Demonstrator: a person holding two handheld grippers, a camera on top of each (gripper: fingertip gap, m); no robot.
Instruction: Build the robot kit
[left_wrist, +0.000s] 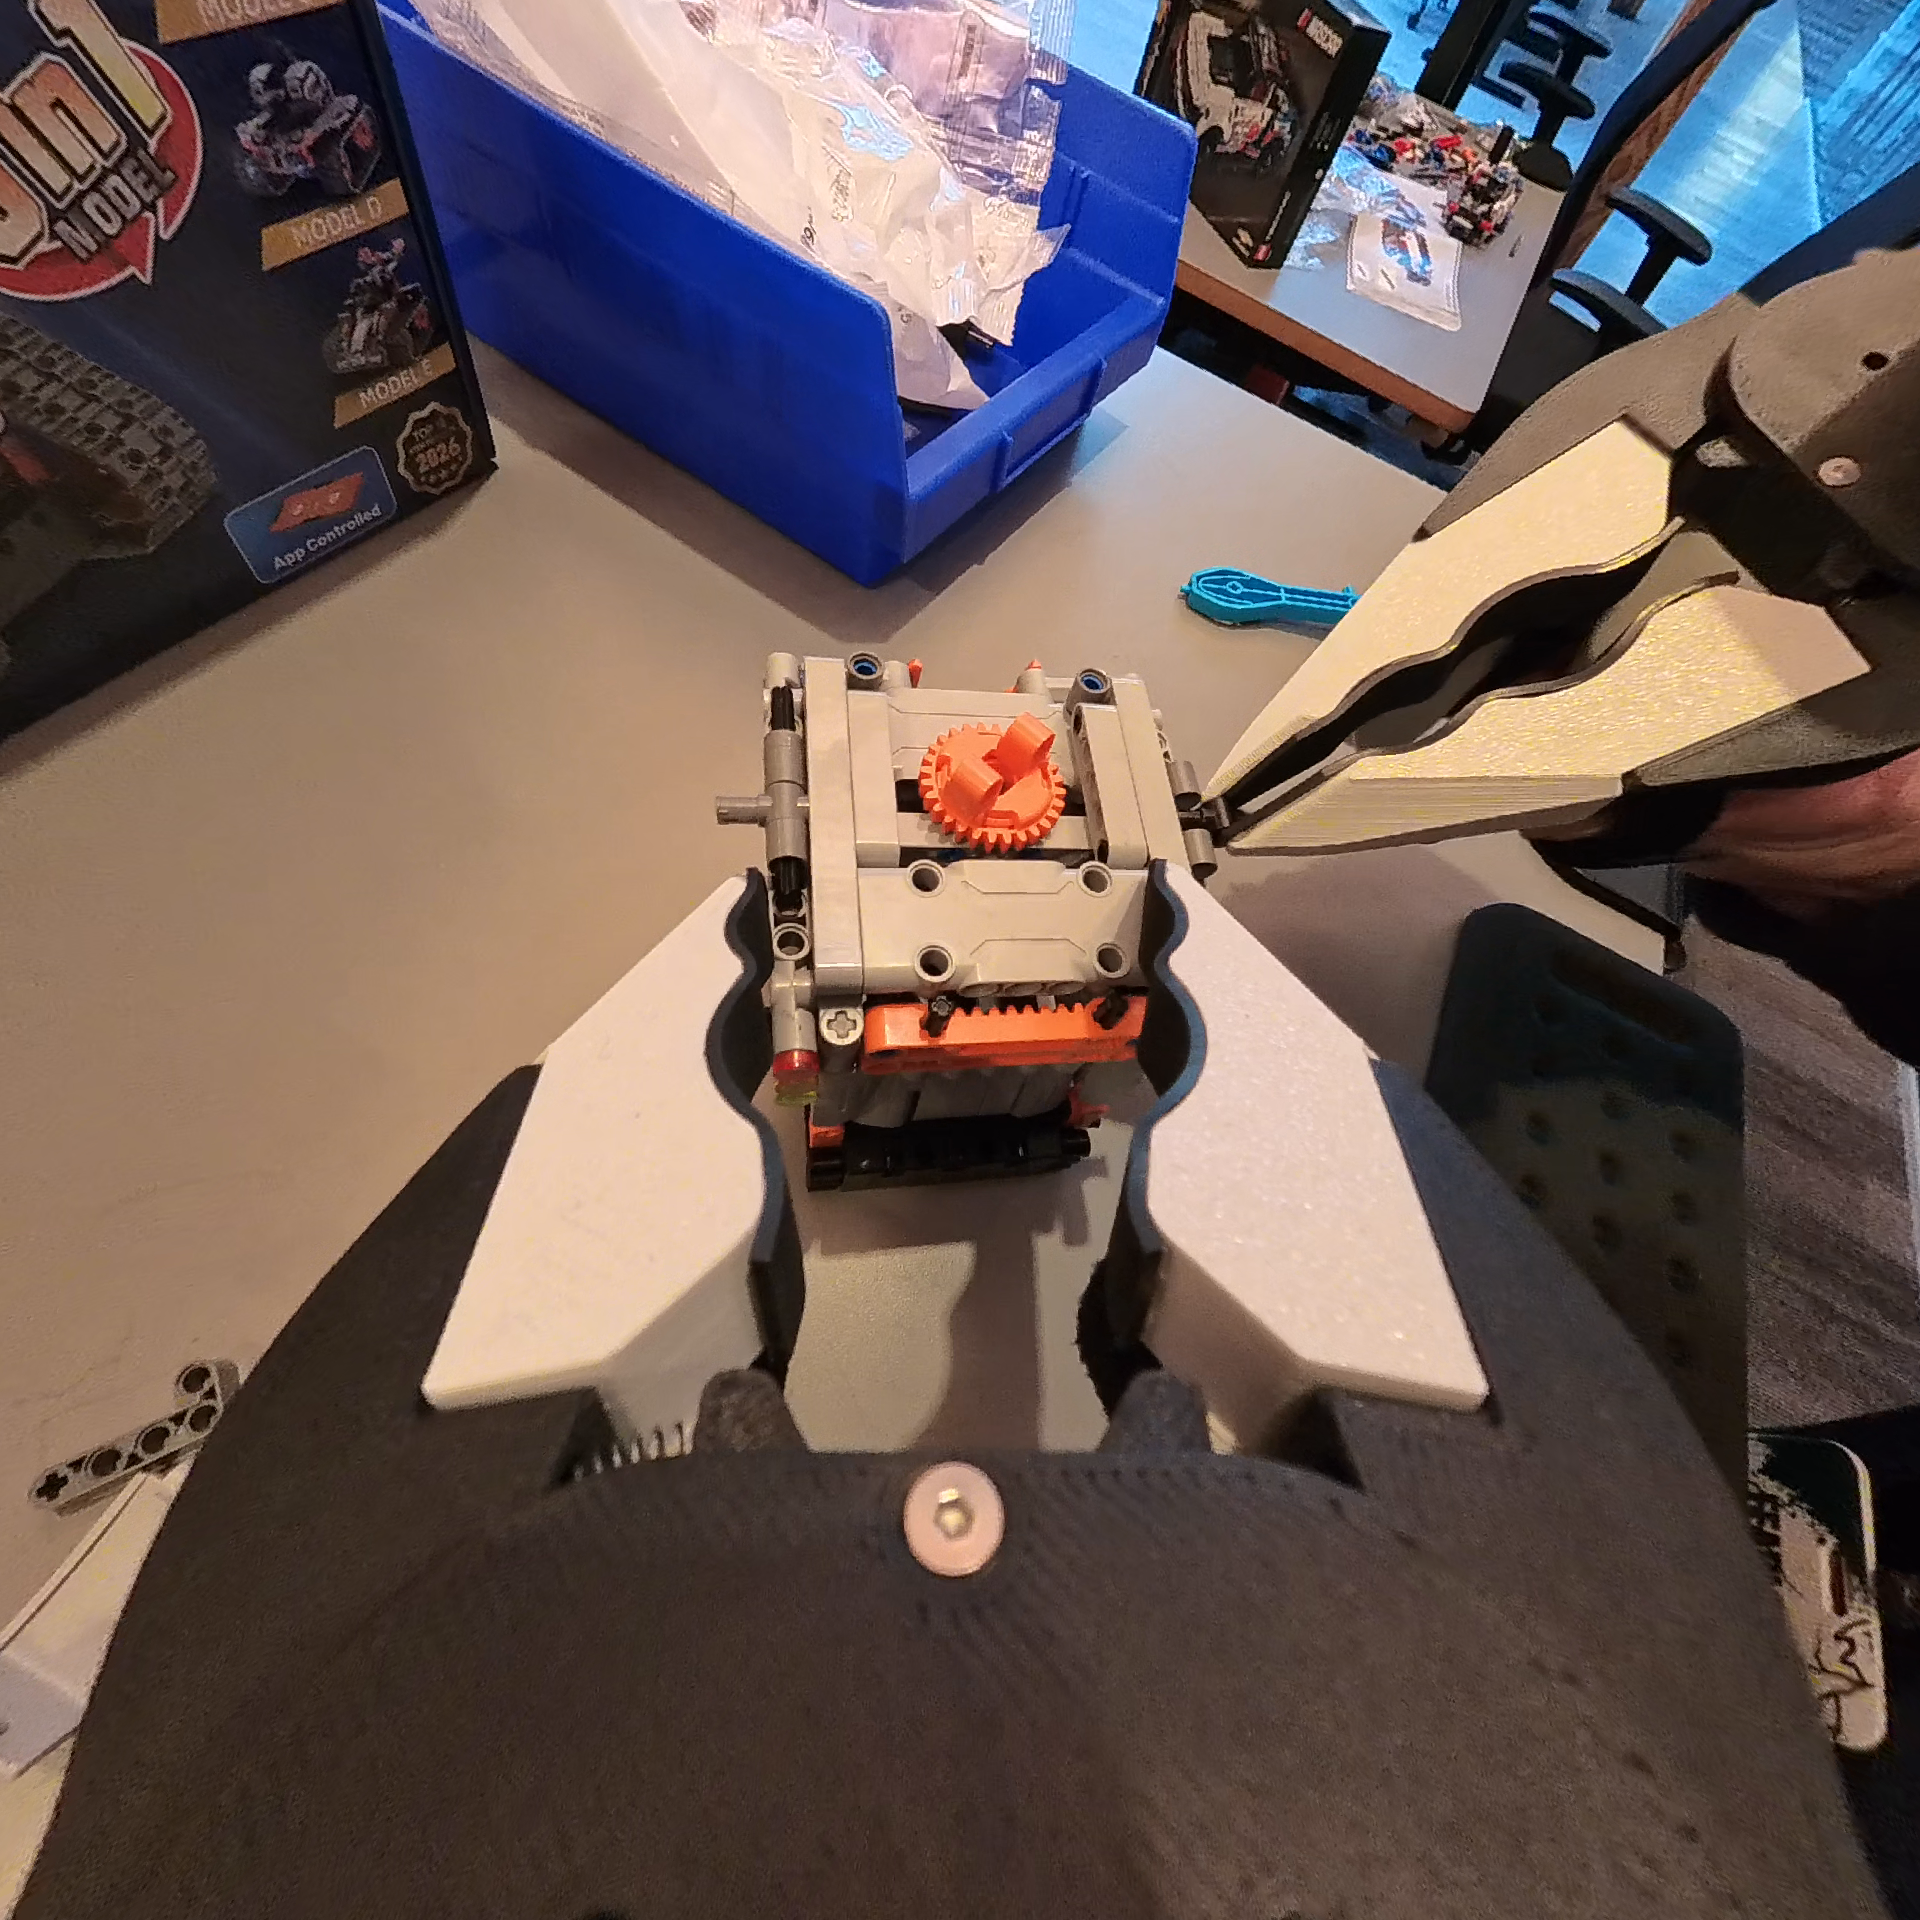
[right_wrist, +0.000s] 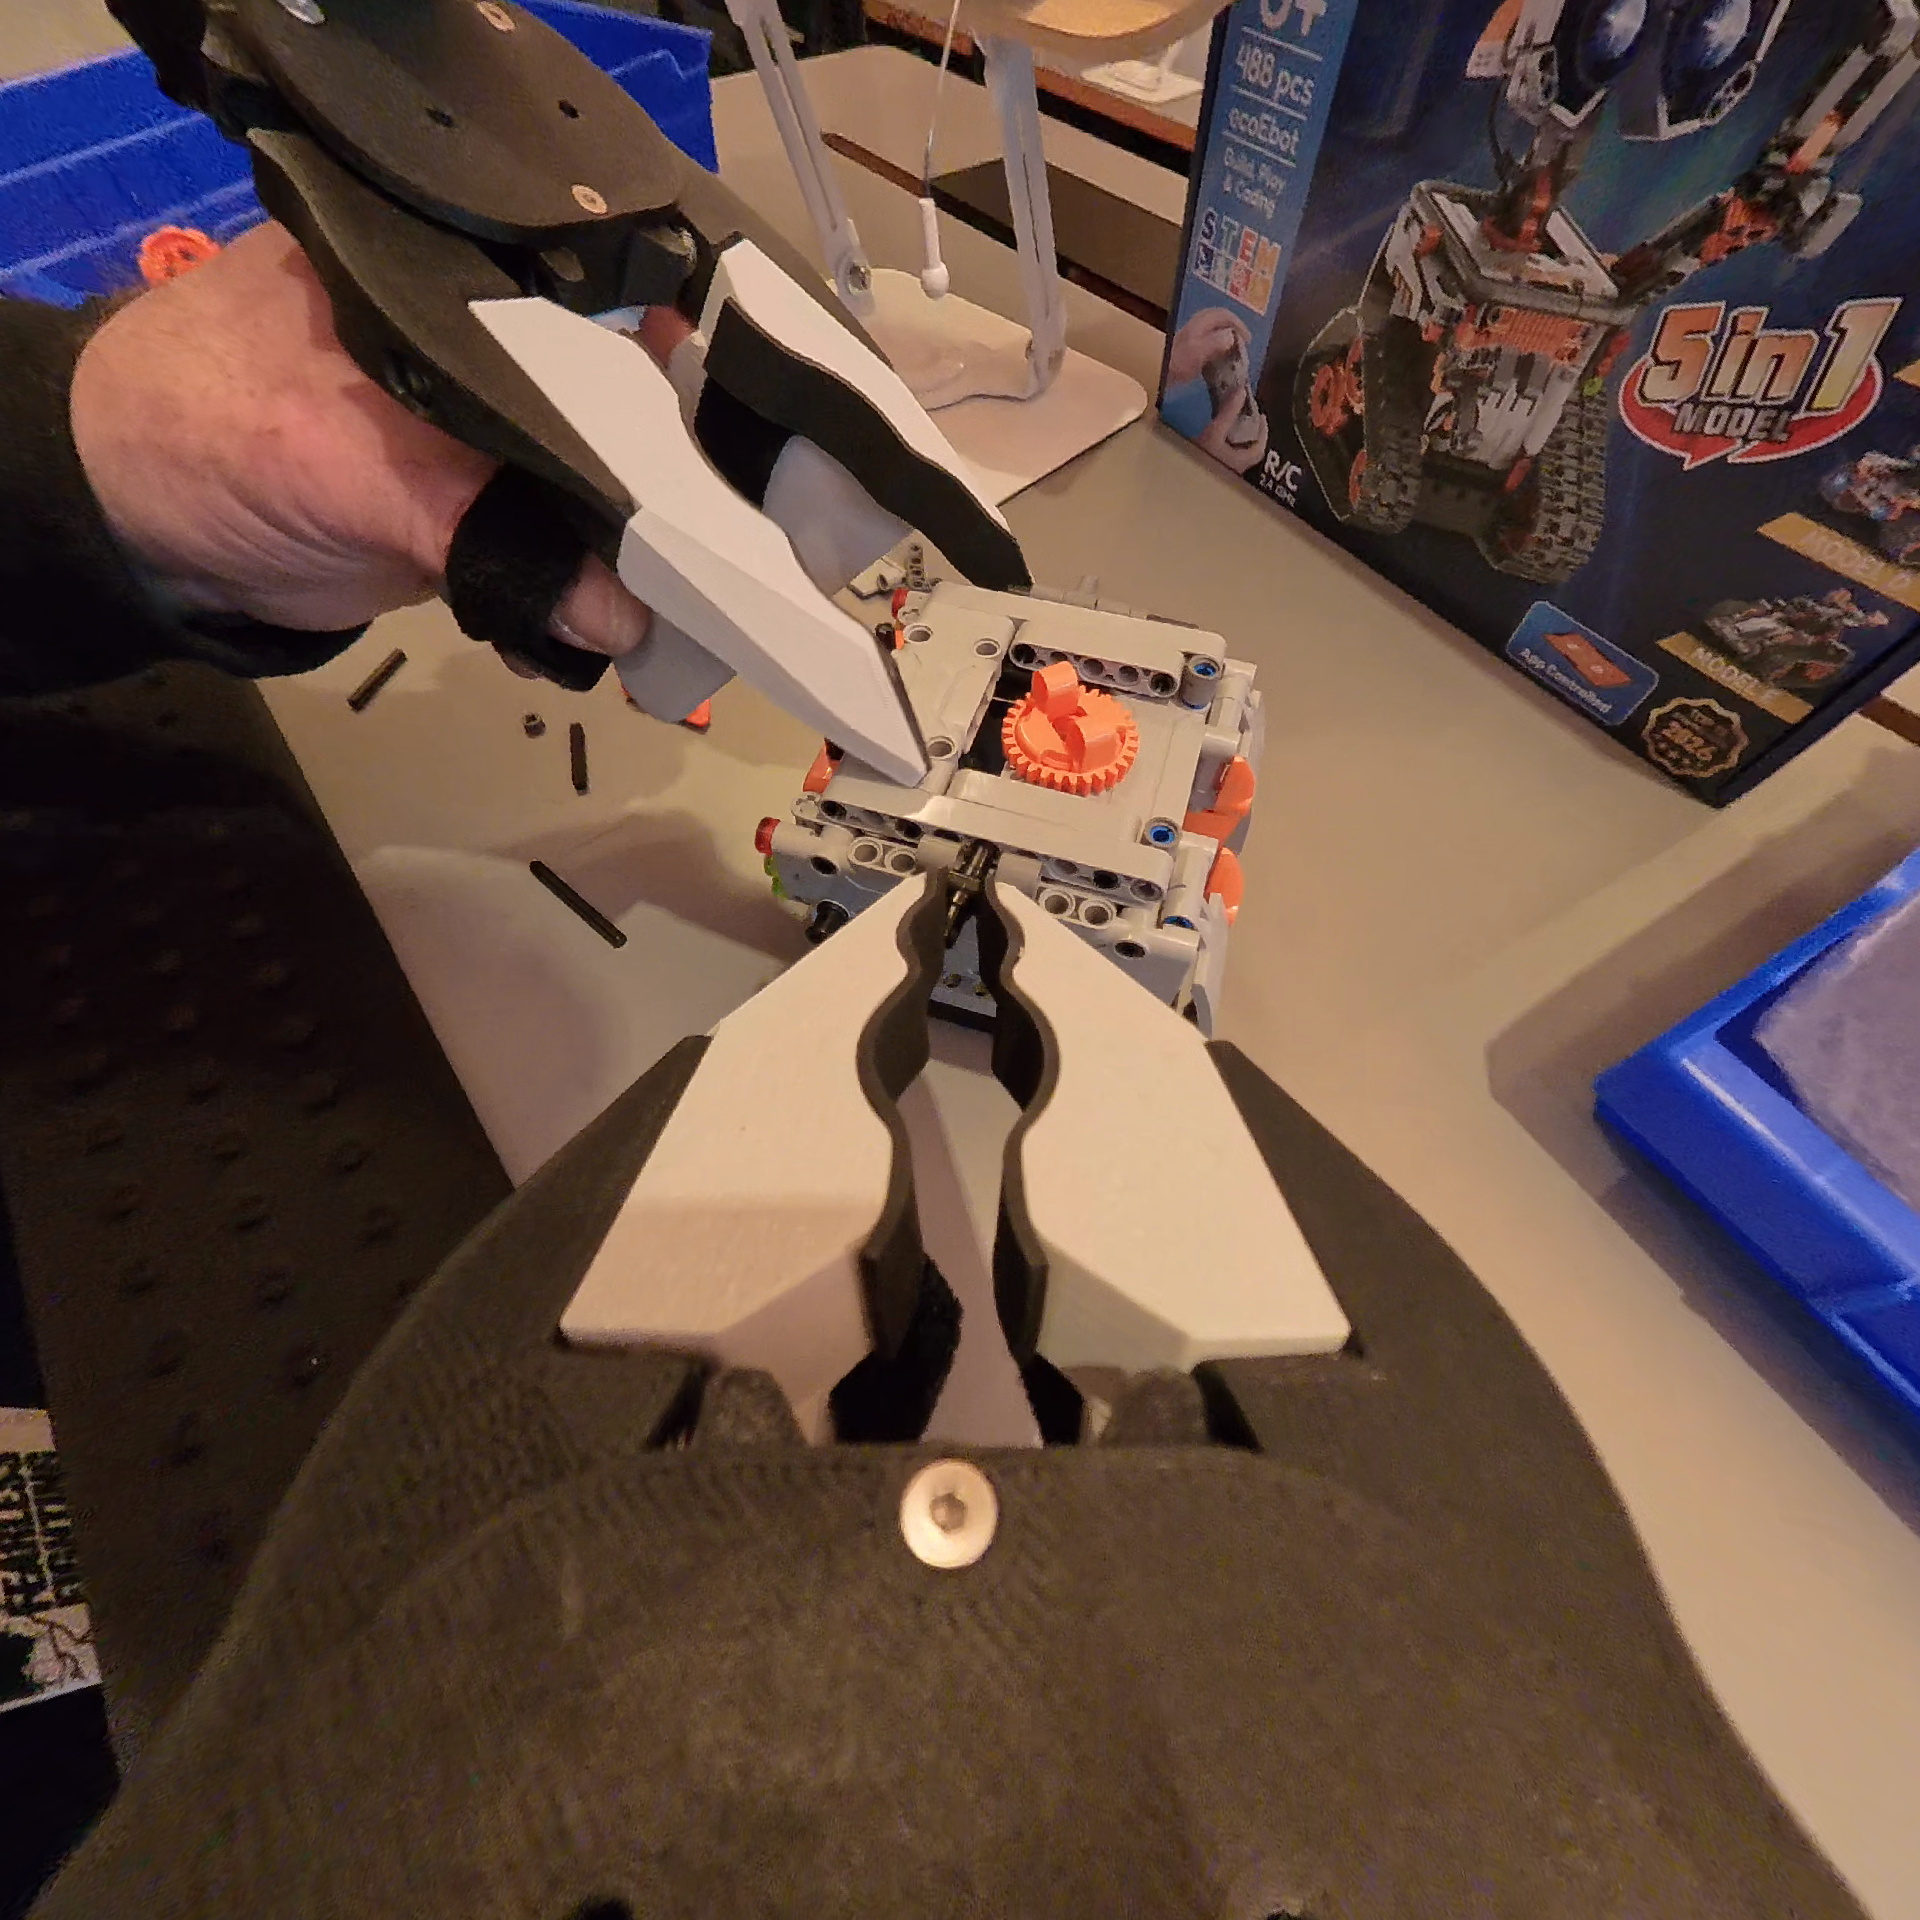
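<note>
Grey-and-orange brick-built block w/ orange gear on top is sitting on grey bench; I'm clamping it w/ left gripper. Right gripper is pinching small black pin at its side. Risk: pin skewing, jamming.

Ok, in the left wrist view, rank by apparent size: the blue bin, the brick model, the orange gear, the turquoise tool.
1. blue bin
2. brick model, though it sits nearer the camera
3. and 4. orange gear and turquoise tool: too alike to rank.
</note>
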